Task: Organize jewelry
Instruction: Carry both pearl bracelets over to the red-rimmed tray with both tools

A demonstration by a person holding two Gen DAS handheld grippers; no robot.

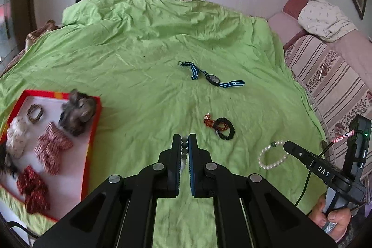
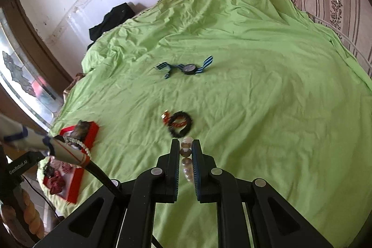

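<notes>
The left gripper (image 1: 184, 156) was closed on a strand of grey-green and pale beads (image 1: 184, 148), which was pinched between its pads above the green sheet (image 1: 139, 57) of the bed. In the right wrist view, this strand (image 2: 78, 143) was seen hanging from the left gripper over the red tray (image 2: 91, 131) at 9 o'clock.

The right gripper (image 2: 186, 162) was likewise closed on a bracelet (image 2: 186, 151) of round brownish and clear beads. In the left wrist view, a white pearl bracelet (image 1: 272, 156) was seen at 4 o'clock at the tip of the right gripper (image 1: 287, 145).

A black bracelet (image 1: 224, 128) lay on the sheet just ahead of the left gripper, overlapping an orange bead bracelet (image 1: 207, 121). Farther off, toward 12 o'clock, a watch (image 1: 214, 78) with a blue striped strap was laid out flat.

The tray (image 1: 91, 131) sat at 9 o'clock in the left view, holding a woven ring (image 1: 35, 113), red patterned bows (image 1: 52, 149), a white fluffy piece (image 1: 17, 136) and a grey scrunchie (image 1: 78, 114), the last resting on the tray's rim.
</notes>
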